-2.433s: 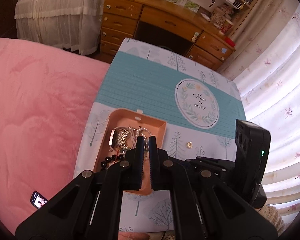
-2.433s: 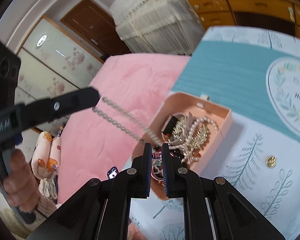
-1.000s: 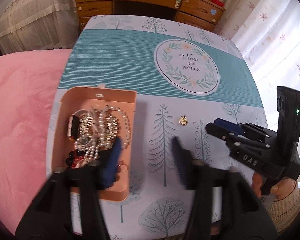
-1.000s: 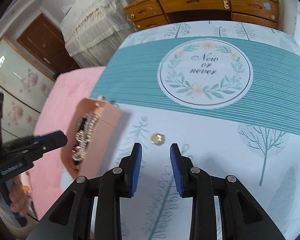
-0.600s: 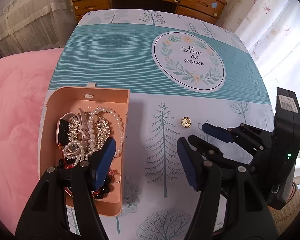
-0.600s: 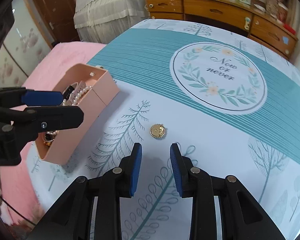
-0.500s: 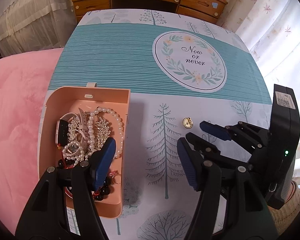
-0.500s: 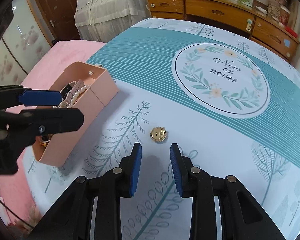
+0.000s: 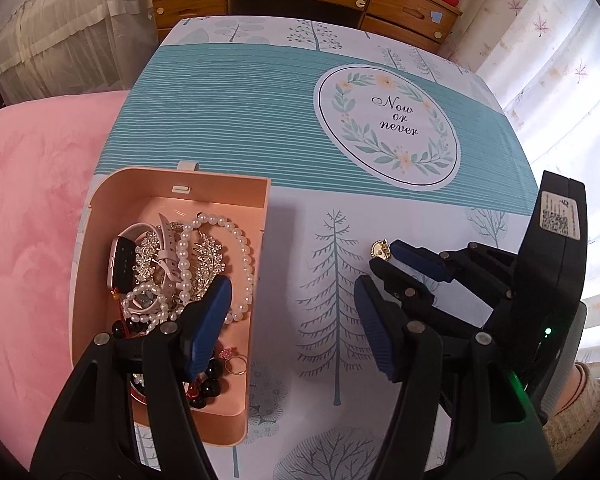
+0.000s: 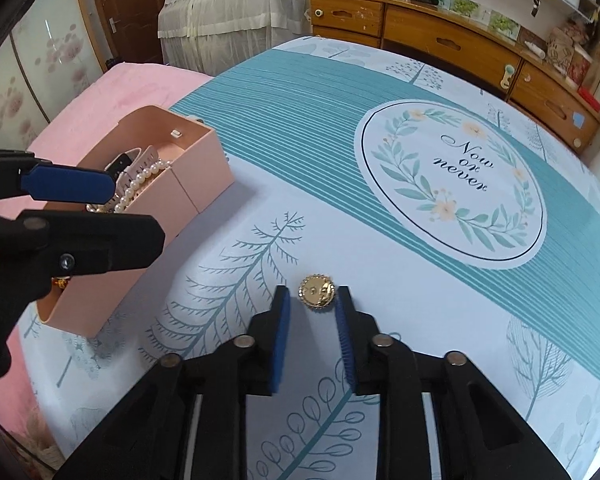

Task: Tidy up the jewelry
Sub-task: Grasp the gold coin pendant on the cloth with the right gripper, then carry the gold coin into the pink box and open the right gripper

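Nearby, pink box [image 10: 196,168] beside brooch [image 10: 317,292].

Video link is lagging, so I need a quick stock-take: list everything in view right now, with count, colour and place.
jewelry box: 1, peach-pink, open, left part of the cloth
pearl strand: 1, white, inside the box
watch: 1, pink band, inside the box
gold piece: 1, round, loose on the cloth
tablecloth: 1, teal-striped and white
blanket: 1, pink, left of the table
dresser: 1, wooden, beyond the table
left gripper: open, by the box
right gripper: open, fingertips flanking the gold piece
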Demonstrator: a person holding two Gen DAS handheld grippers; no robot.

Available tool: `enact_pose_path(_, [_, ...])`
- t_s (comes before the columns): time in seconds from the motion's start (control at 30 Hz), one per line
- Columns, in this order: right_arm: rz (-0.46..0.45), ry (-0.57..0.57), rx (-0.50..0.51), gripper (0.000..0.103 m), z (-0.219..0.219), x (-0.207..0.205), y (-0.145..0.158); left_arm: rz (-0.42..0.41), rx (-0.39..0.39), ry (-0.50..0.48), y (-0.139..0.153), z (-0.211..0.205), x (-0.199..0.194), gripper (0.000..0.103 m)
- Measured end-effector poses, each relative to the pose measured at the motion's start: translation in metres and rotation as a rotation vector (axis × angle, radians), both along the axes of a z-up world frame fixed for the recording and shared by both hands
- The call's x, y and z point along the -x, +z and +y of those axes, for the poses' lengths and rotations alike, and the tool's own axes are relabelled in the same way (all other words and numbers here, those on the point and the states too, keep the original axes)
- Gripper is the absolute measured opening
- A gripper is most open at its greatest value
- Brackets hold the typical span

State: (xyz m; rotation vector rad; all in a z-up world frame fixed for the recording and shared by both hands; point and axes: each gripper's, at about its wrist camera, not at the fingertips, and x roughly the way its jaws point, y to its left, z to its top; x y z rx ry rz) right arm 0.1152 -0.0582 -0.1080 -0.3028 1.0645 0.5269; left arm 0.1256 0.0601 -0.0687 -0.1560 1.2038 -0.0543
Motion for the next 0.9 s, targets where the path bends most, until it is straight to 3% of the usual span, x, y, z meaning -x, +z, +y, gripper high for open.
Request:
enact_pose_path(0.27, [-0.003, -0.005, -0.018, 0.017, -0.001, 0.004, 0.004, -0.02, -0.005, 0.008, 0.004, 0.004, 0.006, 0.061])
enact_pose_path(0.67, [-0.036, 0.032, -0.097, 0.017, 0.009, 0.038, 0.045, -0.061, -0.025, 0.038, 0.016, 0.016, 0.029, 0.061])
enact_pose_path(0.9, [-0.048, 0.072, -0.134, 0.017, 0.023, 0.061, 0.067, -0.063, -0.043, 0.107, 0.017, 0.041, 0.048, 0.061])
